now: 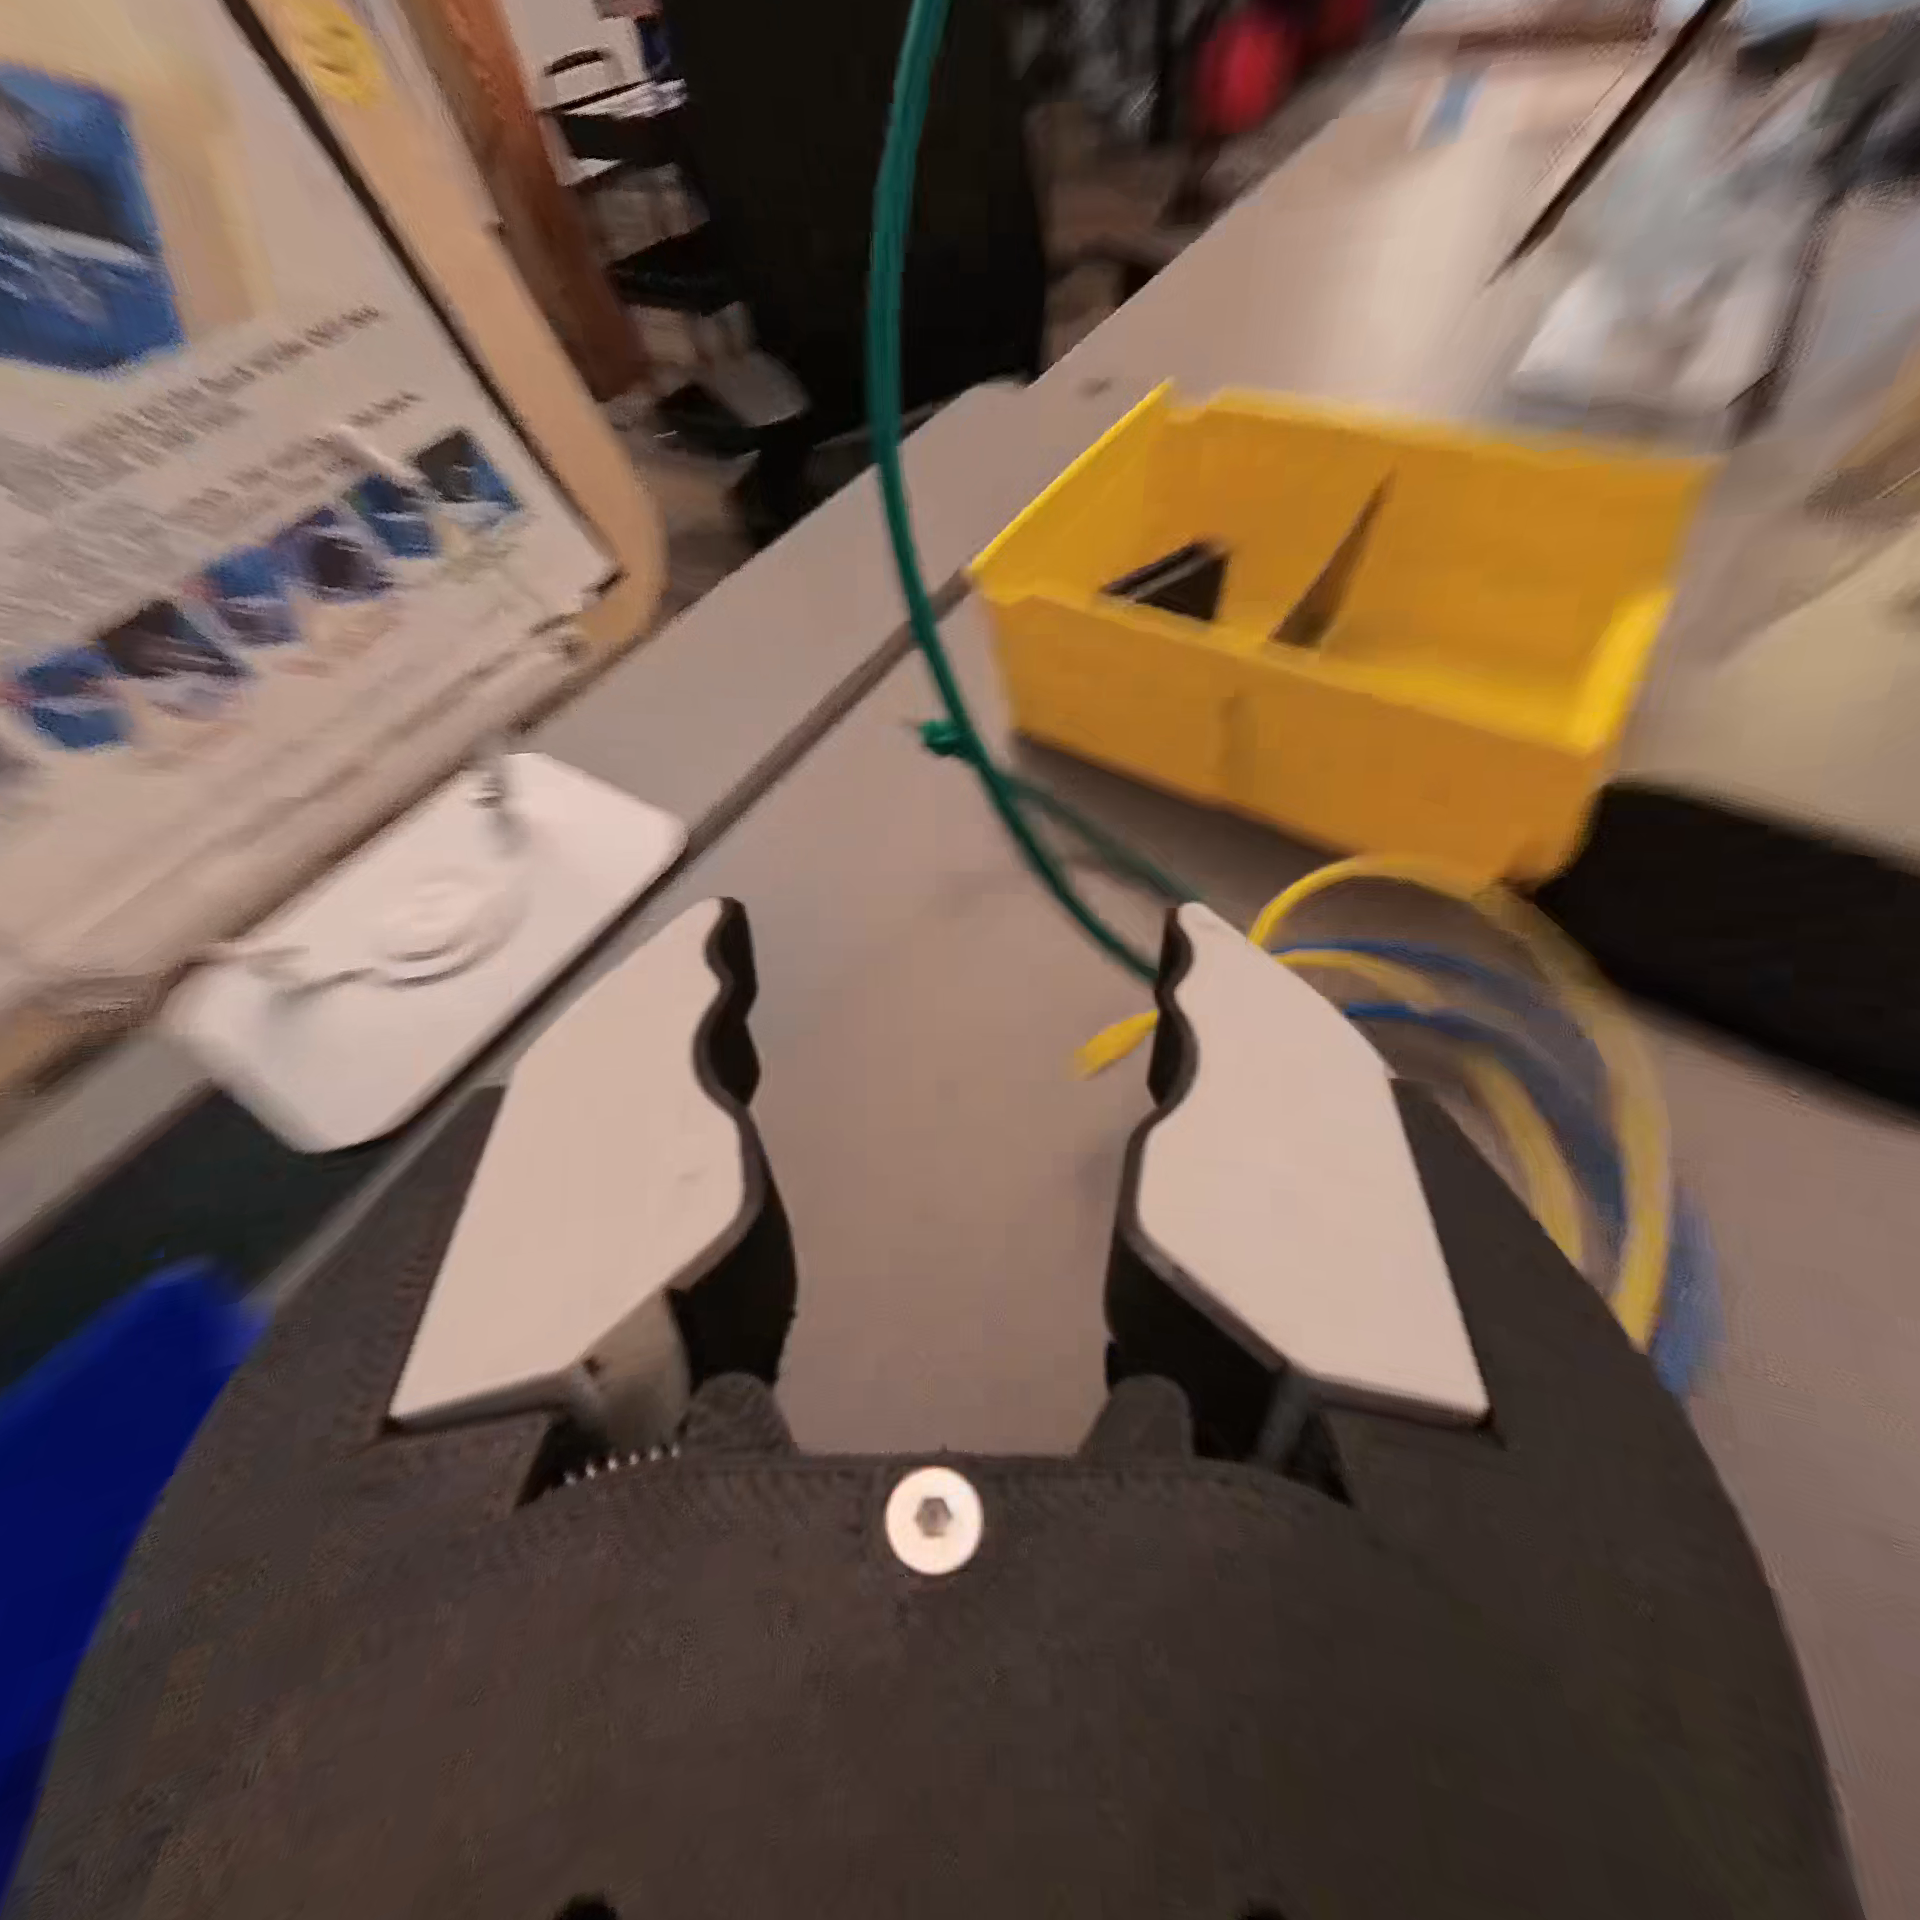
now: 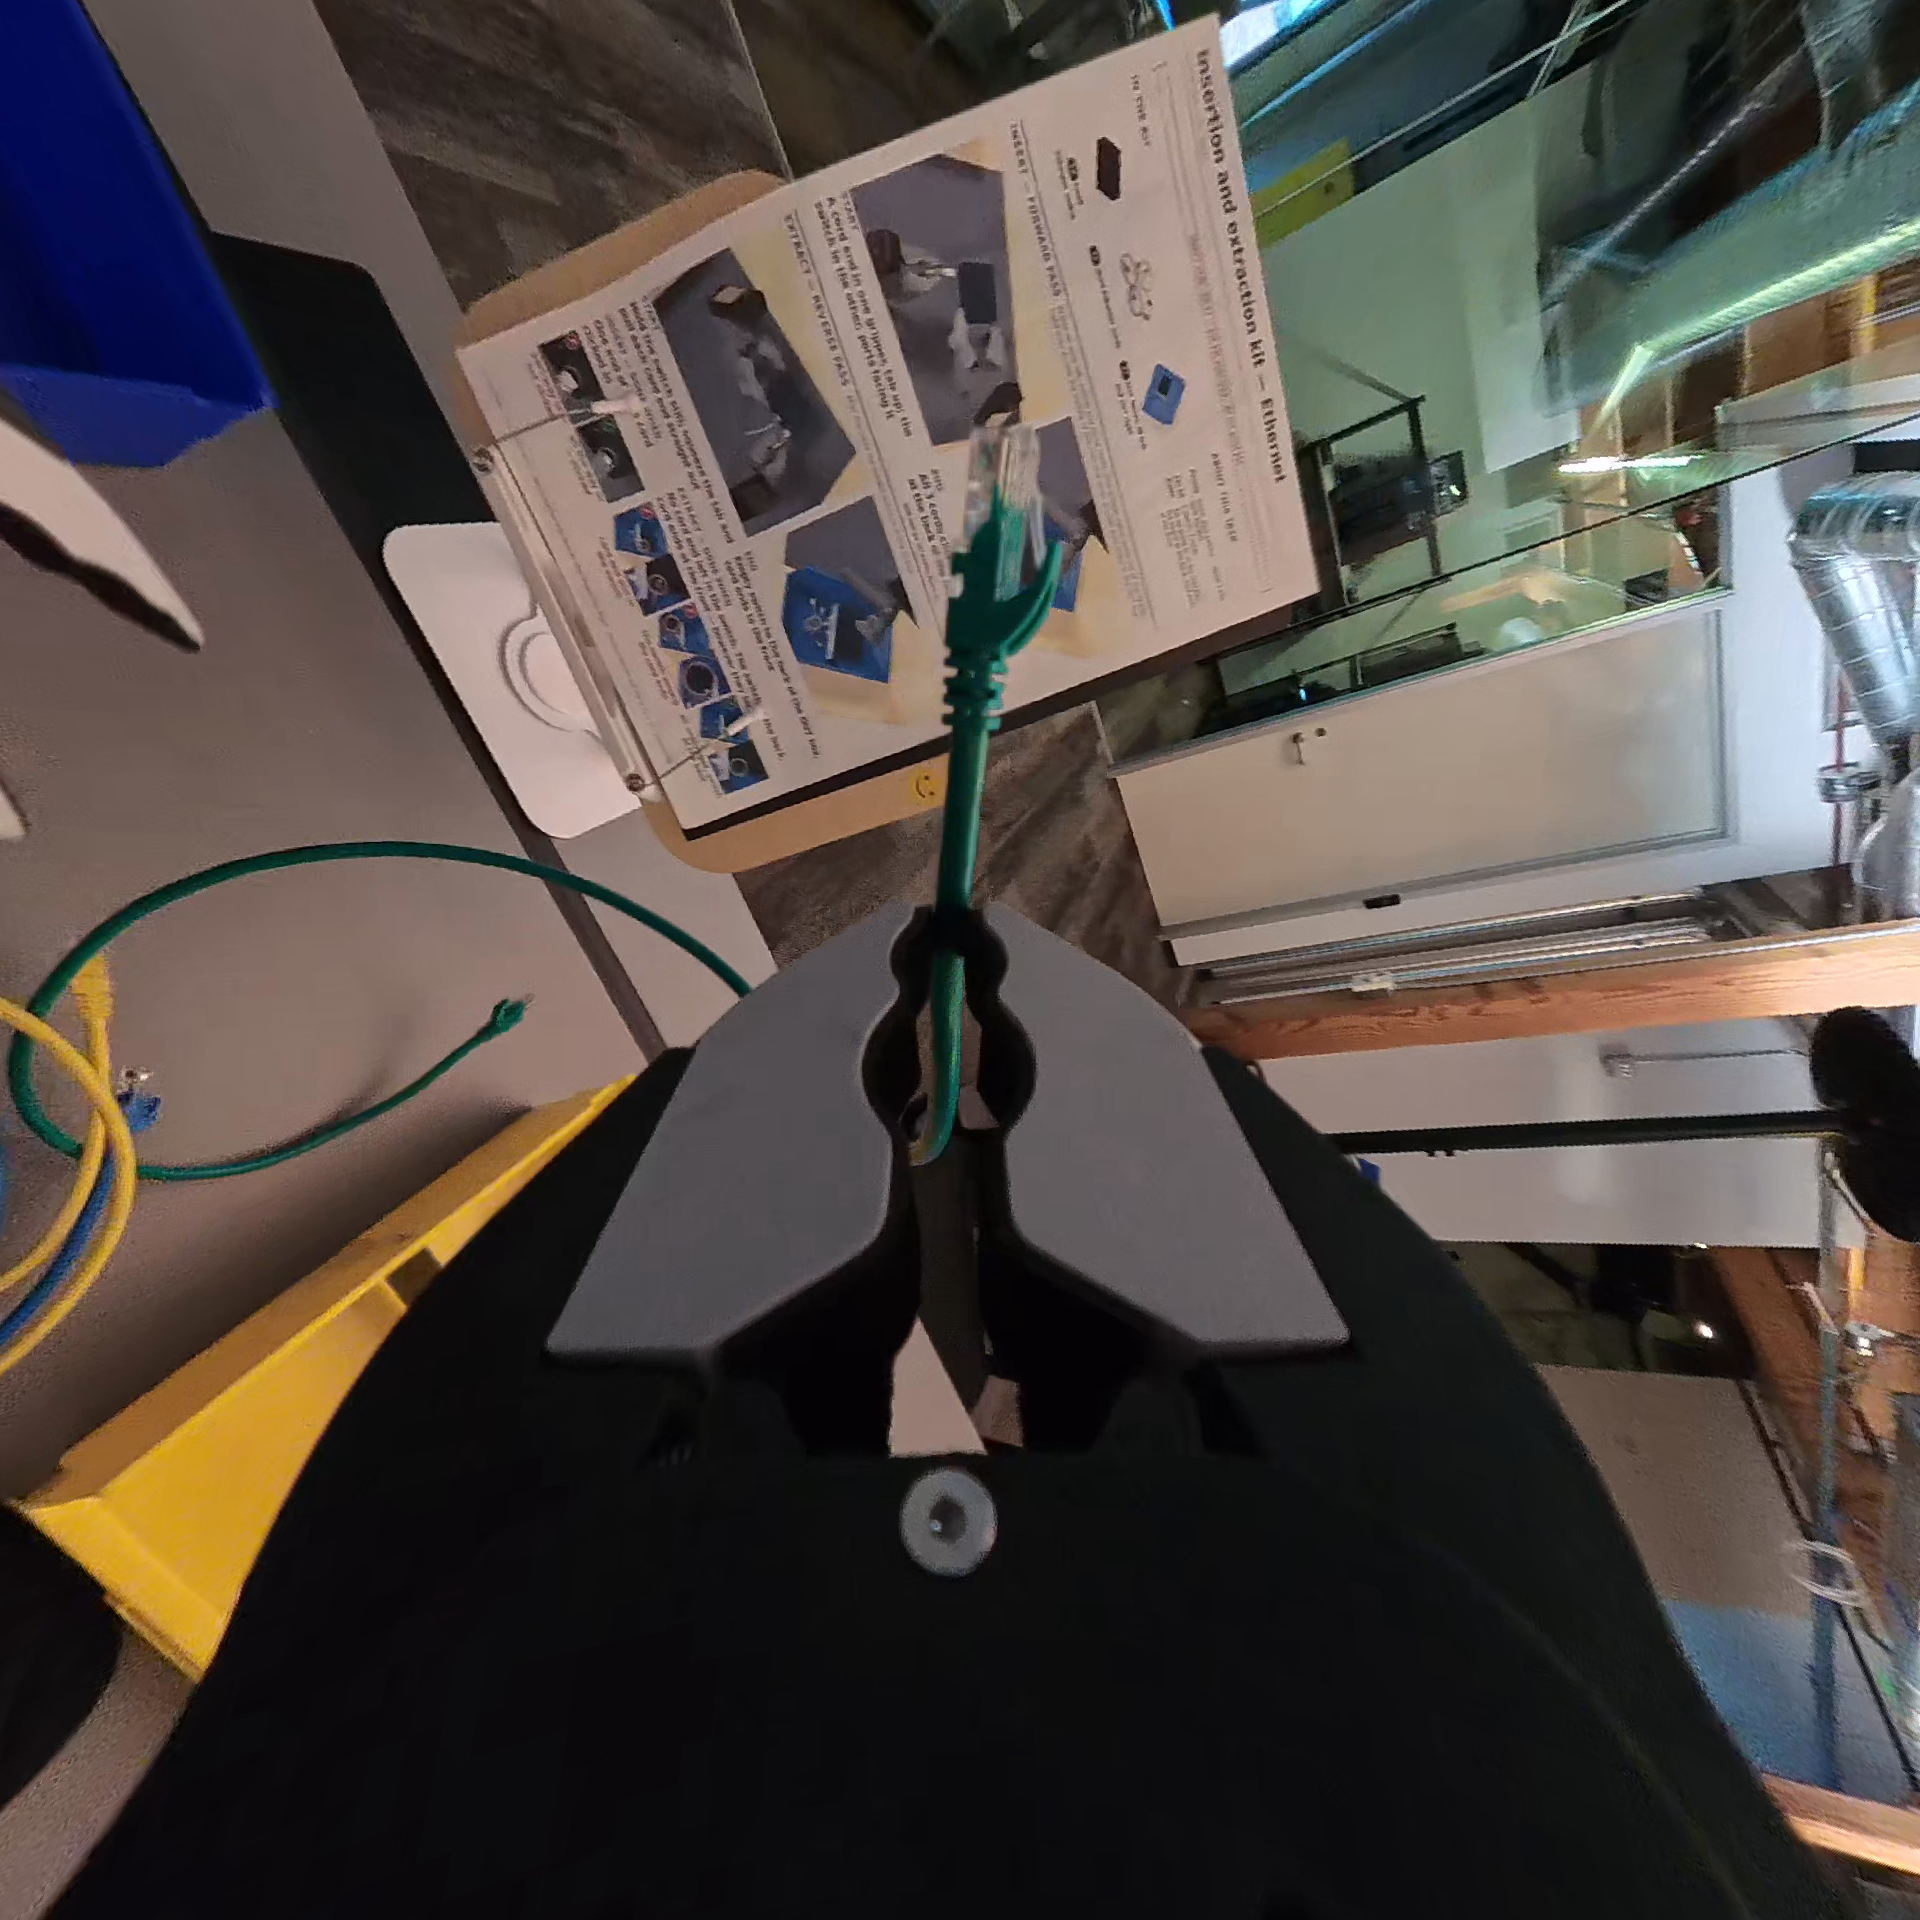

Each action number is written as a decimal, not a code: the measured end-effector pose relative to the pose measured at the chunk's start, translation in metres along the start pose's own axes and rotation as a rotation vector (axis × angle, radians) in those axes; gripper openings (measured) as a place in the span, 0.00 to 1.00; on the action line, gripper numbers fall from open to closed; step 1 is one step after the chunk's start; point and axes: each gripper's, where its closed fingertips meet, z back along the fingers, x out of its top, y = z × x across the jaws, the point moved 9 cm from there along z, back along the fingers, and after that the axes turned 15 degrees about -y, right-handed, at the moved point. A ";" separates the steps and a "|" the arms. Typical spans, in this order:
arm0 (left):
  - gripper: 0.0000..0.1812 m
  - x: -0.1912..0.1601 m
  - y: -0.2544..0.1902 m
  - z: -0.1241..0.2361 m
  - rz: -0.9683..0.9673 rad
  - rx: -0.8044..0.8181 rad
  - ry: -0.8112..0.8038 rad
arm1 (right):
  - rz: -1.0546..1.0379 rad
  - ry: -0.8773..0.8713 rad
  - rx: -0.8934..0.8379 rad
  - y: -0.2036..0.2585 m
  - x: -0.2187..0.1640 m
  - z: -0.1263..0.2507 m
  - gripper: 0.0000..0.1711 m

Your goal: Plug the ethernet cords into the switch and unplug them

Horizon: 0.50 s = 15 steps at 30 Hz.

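Right tongs [image 2: 954,925]: clenched on the green ethernet cord [image 2: 961,800], gripped a little behind the strain-relief boot. The cord stands out past the fingertips, and its clear plug [image 2: 1000,468] is in free air, pointing away from the camera and touching nothing. Behind the plug stands a printed instruction sheet [image 2: 1039,343] on a tan board, held on a white stand [image 2: 488,665]. The rest of the green cord loops back over the grey desk [image 2: 312,727] and its far end [image 2: 507,1013] lies loose on the surface. Left of that loop lie a yellow cord [image 2: 78,1174] and a blue cord [image 2: 73,1257], tangled together on the desk. A corner of the yellow bin [image 2: 260,1403] shows beside the right tongs. Left tongs [image 1: 954,935]: released, jaws spread wide, nothing between them; this view is motion-blurred. Bare desk surface [image 1: 935,1195] shows through the gap. The green cord [image 1: 894,416] rises in an arc ahead of the left tongs and leaves the top of the frame. Just right of the right fingertip sit the yellow cord [image 1: 1340,883] and the blue cord [image 1: 1475,1018] in a coil. Beyond them sits the yellow bin [image 1: 1299,727], divided inside. No switch can be made out in either view.
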 end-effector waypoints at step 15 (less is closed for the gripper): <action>0.01 -0.065 -0.006 -0.055 0.173 -0.108 0.119 | -0.025 0.071 -0.054 -0.009 -0.026 0.035 0.04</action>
